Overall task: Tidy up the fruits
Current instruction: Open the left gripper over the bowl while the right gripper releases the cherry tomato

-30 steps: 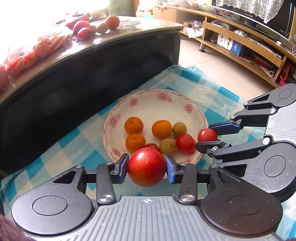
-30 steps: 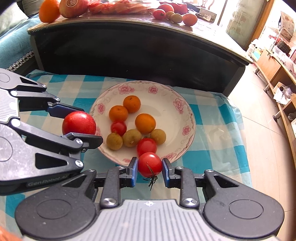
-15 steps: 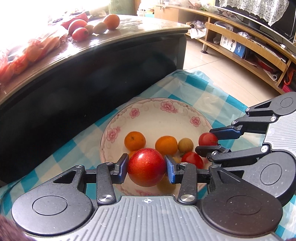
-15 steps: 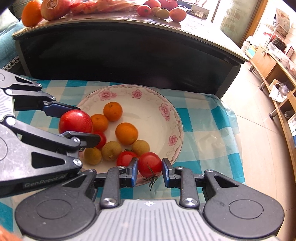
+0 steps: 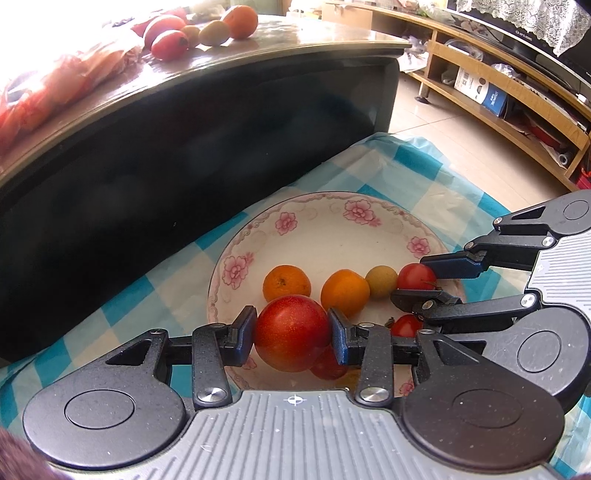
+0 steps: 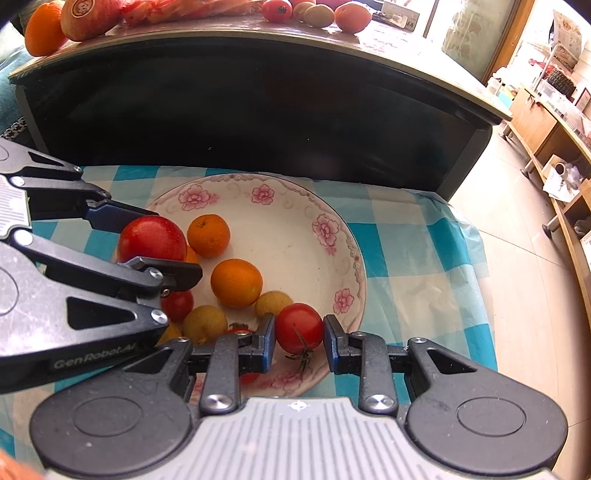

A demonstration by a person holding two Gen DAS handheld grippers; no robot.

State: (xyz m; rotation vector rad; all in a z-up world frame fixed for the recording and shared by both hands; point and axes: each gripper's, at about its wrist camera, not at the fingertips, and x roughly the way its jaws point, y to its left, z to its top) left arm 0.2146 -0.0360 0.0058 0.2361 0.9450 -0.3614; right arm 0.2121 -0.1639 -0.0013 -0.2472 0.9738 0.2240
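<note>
My left gripper (image 5: 291,334) is shut on a large red fruit (image 5: 291,332) and holds it over the near left part of a floral plate (image 5: 321,225). My right gripper (image 6: 299,339) is shut on a small red tomato (image 6: 298,326) with a green stem, over the plate's near right rim (image 6: 356,266). On the plate lie oranges (image 6: 236,282), small brownish-green fruits (image 6: 205,325) and other tomatoes (image 6: 177,304). Each gripper also shows in the other's view, the left one (image 6: 155,251) and the right one (image 5: 417,282).
The plate rests on a blue and white checked cloth (image 6: 417,258). A dark table (image 6: 258,110) rises behind it, with more fruit (image 5: 207,31) and red bags (image 5: 55,85) on top. Wooden shelves (image 5: 517,92) stand at the right across a tiled floor.
Both grippers have moved forward and down over the plate, each still holding its fruit. The plate now sits closer and partly under the grippers.
</note>
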